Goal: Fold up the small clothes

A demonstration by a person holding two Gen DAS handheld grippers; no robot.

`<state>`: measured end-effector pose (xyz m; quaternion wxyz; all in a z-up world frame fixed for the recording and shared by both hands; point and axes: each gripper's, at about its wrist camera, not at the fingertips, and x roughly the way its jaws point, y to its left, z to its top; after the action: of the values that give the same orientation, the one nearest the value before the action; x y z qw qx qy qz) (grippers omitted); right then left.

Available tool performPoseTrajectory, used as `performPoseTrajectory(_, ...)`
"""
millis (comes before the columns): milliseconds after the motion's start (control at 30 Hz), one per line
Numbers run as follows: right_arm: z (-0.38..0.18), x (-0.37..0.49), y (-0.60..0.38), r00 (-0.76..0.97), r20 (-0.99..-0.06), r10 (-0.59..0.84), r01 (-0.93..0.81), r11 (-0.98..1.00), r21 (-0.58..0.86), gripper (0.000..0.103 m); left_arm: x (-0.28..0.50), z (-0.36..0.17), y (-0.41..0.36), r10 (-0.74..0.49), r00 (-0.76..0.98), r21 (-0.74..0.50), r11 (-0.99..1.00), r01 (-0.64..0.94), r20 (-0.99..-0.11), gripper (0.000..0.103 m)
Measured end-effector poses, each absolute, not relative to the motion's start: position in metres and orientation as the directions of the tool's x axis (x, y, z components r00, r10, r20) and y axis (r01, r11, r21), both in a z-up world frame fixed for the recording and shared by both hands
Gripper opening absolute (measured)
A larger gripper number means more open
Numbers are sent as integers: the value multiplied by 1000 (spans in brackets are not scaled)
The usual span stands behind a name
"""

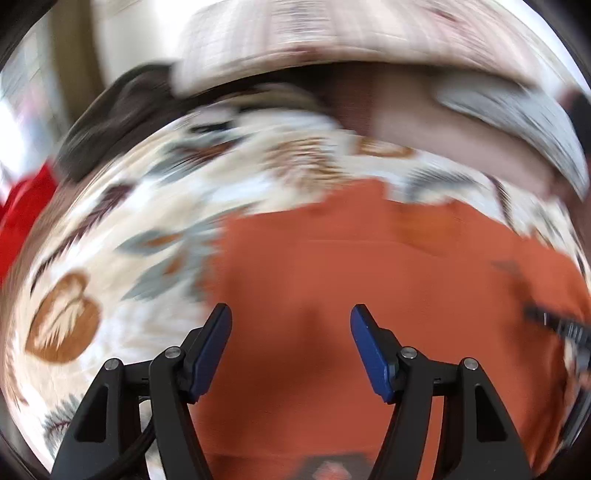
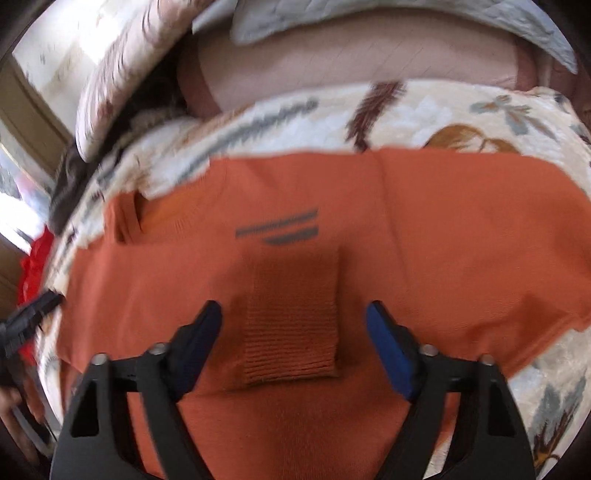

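An orange sweater (image 2: 424, 229) lies spread flat on a bed covered by a cream blanket (image 2: 436, 110) printed with leaves and feathers. It sits crosswise in the right wrist view, neck opening (image 2: 127, 218) towards the left, a grey printed mark (image 2: 280, 227) on the chest facing up. The flat spread gives both claws clean edges to work from, which is what a tidy fold needs.

One ribbed cuff (image 2: 291, 332) already lies across the body of the sweater, the sleeve brought inward so the garment narrows towards a rectangle. The right claw (image 2: 295, 343) hangs directly over that cuff, its blue pads either side of it but not pressing on it, so it is released and holds nothing. Judging by this, the sleeve is laid down rather than carried.

The left claw (image 1: 291, 347) hovers above plain orange cloth nearer the sweater's left edge, jaws parted with nothing between them, also released. The left wrist view is heavily blurred, so I cannot tell exactly which part of the sweater lies under it. Its tip shows at the left border of the right wrist view, beside the sweater's edge.

Pillows (image 2: 354, 74) and a grey quilt (image 2: 406, 18) sit beyond the blanket, clear of the work. A red cloth (image 2: 35, 266) lies off the bed's left side.
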<state>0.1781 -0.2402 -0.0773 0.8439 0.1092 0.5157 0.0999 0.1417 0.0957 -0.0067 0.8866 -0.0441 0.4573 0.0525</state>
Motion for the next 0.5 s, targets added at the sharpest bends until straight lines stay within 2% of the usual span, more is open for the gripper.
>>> performPoseTrajectory(100,-73,175,-235,487,-842,234,-73,971,227,15,146,-21,143,43,560,-106,967,-231,-827,67)
performPoseTrajectory(133,-66,173,-237,507,-825,250,-85,967,240,10,149,-23,155,49,557,-108,963,-245,-829,67)
performPoseTrajectory(233,-41,160,-244,604,-774,191,-82,981,178,10,149,-21,172,49,581,-127,958,-258,-812,68)
performPoseTrajectory(333,-57,161,-248,562,-814,145,-59,989,135,10,158,-32,177,-57,575,-236,941,-242,-816,69)
performPoseTrajectory(400,-81,165,-243,488,-865,117,-67,993,96,16,164,-39,169,-119,553,-278,937,-213,-825,69)
performPoseTrajectory(433,-80,165,-241,509,-855,99,-61,995,78,21,168,-42,161,-130,541,-272,943,-190,-831,69)
performPoseTrajectory(467,-75,163,-240,522,-851,57,-49,998,37,38,171,-44,155,-129,534,-253,953,-167,-836,68)
performPoseTrajectory(500,-65,162,-237,541,-841,16,-33,999,-2,48,173,-46,147,-119,523,-227,963,-147,-844,67)
